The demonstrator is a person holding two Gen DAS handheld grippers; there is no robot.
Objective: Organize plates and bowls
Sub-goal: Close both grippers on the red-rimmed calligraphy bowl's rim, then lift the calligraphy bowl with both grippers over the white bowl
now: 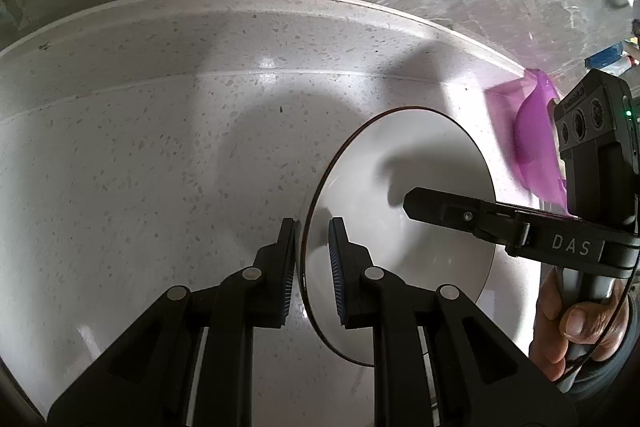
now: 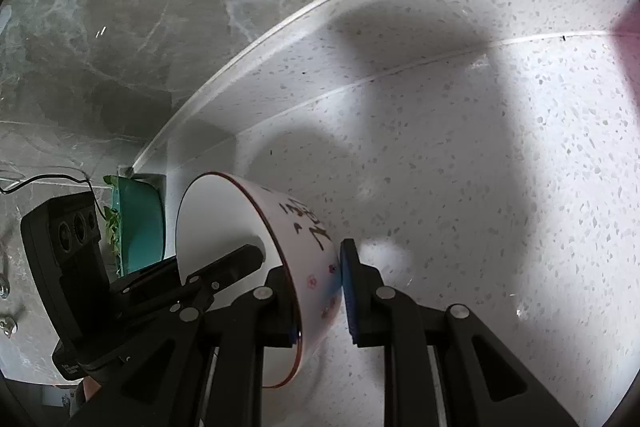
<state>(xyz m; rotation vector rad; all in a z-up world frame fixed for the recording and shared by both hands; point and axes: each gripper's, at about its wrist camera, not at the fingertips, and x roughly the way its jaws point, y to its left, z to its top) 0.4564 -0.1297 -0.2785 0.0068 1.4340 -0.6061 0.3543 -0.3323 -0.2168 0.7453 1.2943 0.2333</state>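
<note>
Right gripper (image 2: 316, 297) clamped on the wall of a white bowl (image 2: 224, 227), one pad inside, one outside on the painted side. Bowl tipped, mouth facing left. Left gripper (image 2: 236, 263) reaches into it from lower left. Speckled counter (image 2: 480, 167) beneath; teal bin (image 2: 140, 223) far left.

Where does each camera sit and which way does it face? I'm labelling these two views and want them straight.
Left wrist: rides the left gripper, looking down along its fingers at the white bowl whose rim they pinch; the right gripper and a hand show.
Right wrist: rides the right gripper, looking down at the bowl's wall it clamps; the left gripper shows.
Shared: bowl, speckled counter, both grippers.
</note>
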